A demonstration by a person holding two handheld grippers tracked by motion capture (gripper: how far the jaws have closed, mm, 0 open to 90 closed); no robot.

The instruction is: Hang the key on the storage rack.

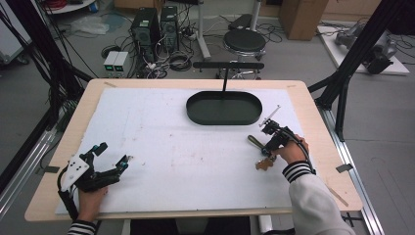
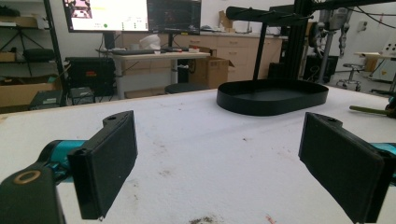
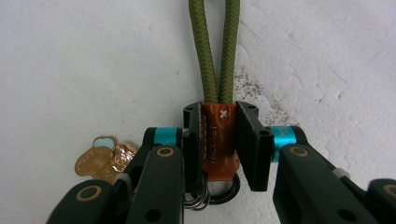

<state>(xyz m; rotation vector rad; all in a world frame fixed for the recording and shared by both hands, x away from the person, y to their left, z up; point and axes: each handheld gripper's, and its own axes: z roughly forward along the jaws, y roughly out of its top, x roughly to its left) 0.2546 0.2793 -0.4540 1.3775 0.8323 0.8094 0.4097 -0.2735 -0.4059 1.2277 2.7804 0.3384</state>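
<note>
Right gripper view: right gripper (image 3: 219,140) closed on keychain (image 3: 218,140), pads clamping its brown leather tab; olive cord loop (image 3: 217,46) runs fwd flat on the mat, gold charm (image 3: 100,161) and metal rings (image 3: 219,191) hang behind. Judged light; cord soft and floppy, charm will swing, leather tab is the firm hold pt. Left gripper (image 1: 110,159) rests wide open, nothing in it, near table's left edge. White foam mat (image 1: 161,142) stained, slightly grippy. Black oval tray (image 1: 224,108) w/ hanger stand sits at far side, apart from keychain. Room cluttered w/ cables, PCs.

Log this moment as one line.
right gripper: shut on keychain | left gripper: open, idle | tray: empty
</note>
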